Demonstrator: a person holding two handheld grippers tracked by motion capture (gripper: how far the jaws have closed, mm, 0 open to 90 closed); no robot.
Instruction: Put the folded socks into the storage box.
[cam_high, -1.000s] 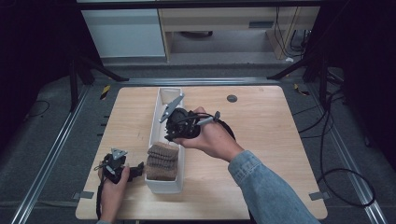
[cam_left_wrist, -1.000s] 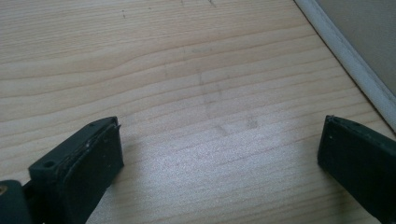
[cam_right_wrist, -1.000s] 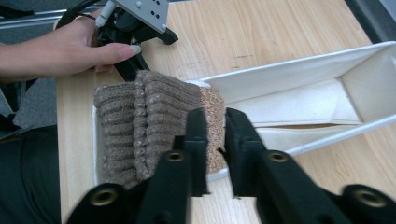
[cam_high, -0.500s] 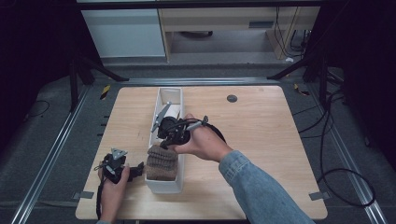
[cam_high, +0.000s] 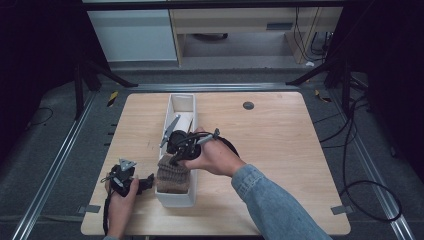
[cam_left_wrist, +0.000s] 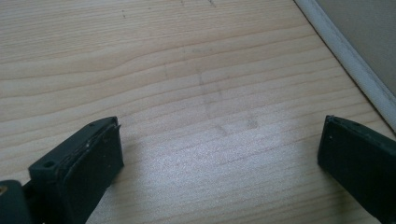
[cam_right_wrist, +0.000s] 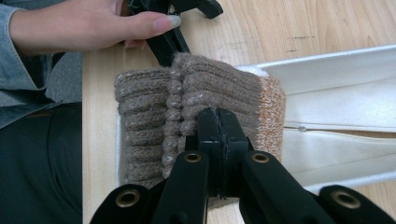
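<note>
The brown knitted sock bundle (cam_high: 172, 173) lies in the near end of the long white tray (cam_high: 182, 102) on the counter (cam_high: 280, 150), and we see what has changed around it: a second ago our right gripper (cam_high: 176, 156) hung over the middle of the tray, and now it has come down and toward us onto the knit. In the right gripper view its jaws stand pressed together, with the ribbed wool (cam_right_wrist: 187, 107) right at their tips (whether a fold is actually pinched between them, we cannot tell). Our left gripper (cam_high: 145, 182) has not moved; it rests on the counter just beside the tray's near left wall, jaws wide apart over bare wood (cam_left_wrist: 210, 93). We judge that the right gripper is either tucking the bundle in or taking hold to lift it.
</note>
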